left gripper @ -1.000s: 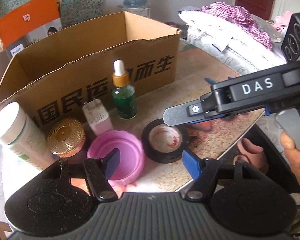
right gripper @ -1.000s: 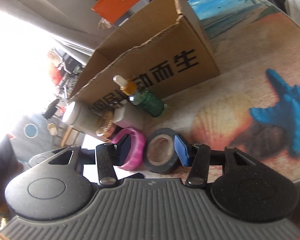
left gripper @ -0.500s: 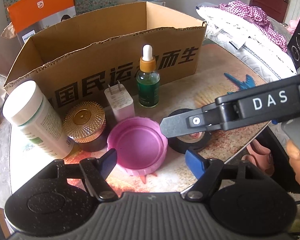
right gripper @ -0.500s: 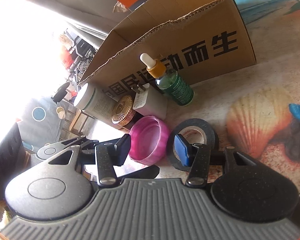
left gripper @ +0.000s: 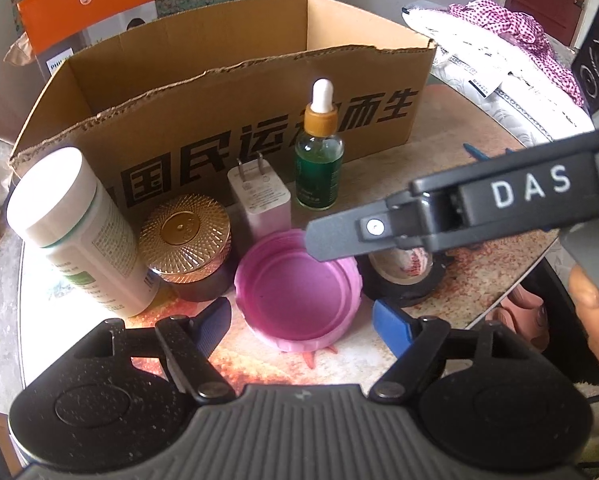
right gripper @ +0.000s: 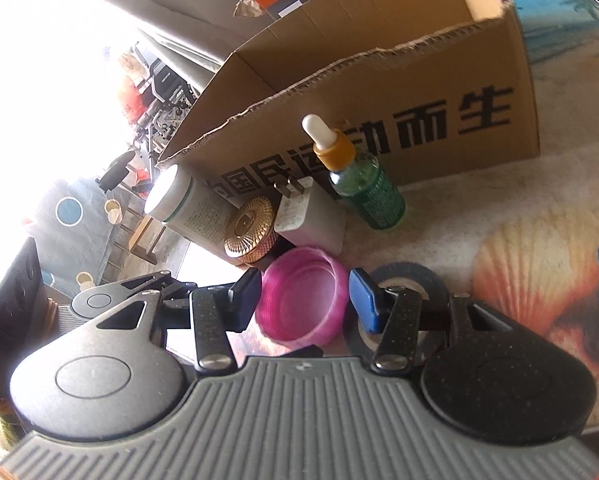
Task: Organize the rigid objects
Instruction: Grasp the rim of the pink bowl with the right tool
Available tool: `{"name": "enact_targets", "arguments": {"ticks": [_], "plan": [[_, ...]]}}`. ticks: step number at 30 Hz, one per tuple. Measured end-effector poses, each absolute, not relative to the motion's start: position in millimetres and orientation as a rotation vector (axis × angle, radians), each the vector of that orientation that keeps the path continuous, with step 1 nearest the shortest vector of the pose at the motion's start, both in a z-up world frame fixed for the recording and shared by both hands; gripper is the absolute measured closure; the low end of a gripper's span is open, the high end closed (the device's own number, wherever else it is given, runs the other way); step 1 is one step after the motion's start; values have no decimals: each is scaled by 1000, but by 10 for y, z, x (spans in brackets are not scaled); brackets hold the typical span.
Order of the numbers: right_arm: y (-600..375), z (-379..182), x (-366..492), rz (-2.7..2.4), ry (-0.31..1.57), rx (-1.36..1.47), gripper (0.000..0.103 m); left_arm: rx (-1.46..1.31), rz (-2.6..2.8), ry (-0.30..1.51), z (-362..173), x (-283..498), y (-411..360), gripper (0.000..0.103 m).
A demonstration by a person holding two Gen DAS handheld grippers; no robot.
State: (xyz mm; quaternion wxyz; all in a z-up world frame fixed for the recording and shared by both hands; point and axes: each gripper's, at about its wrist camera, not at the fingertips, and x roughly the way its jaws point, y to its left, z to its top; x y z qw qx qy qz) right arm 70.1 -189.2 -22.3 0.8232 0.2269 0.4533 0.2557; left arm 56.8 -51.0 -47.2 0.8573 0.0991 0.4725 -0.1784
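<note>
**Right gripper shifts from the tape roll to the pink lid**

Both cameras have closed in on the row of items since a second ago, and the right gripper (right gripper: 302,302), which then framed the black tape roll (right gripper: 409,276), now has its blue pads either side of the pink lid (right gripper: 303,300). Its jaws stand wide with a sliver of gap at each pad, so it seems to grip nothing, though the near rim is hidden behind the gripper body. The left gripper (left gripper: 301,322) is also spread wide and empty, its pads just short of the same lid (left gripper: 297,292).

In the left view the right gripper's black shell, lettered DAS, crosses over the lid's far edge and covers most of the tape roll (left gripper: 403,280). The holding hand (left gripper: 597,320) is cut off at the frame edge. Glare washes out the left part of the right view.

The lid is shallow, round, ribbed plastic, lying open side up. Behind it sit a jar with a gold faceted cap (left gripper: 185,236), a white two-pin charger block (left gripper: 259,200), a green glass dropper bottle (left gripper: 319,168) with an amber collar and white bulb, and a white cylindrical bottle (left gripper: 75,232), tilted by the lens. All stand close before the open corrugated cardboard box (left gripper: 227,92), with its torn top edge, on the printed seashell tablecloth (right gripper: 519,264).
</note>
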Motion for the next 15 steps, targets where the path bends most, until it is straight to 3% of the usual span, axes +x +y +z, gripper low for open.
{"name": "enact_targets", "arguments": {"ticks": [15], "plan": [[-1732,-327,801,562,1018,484,54,115,-422,1041,-525,659,-312,28]]}}
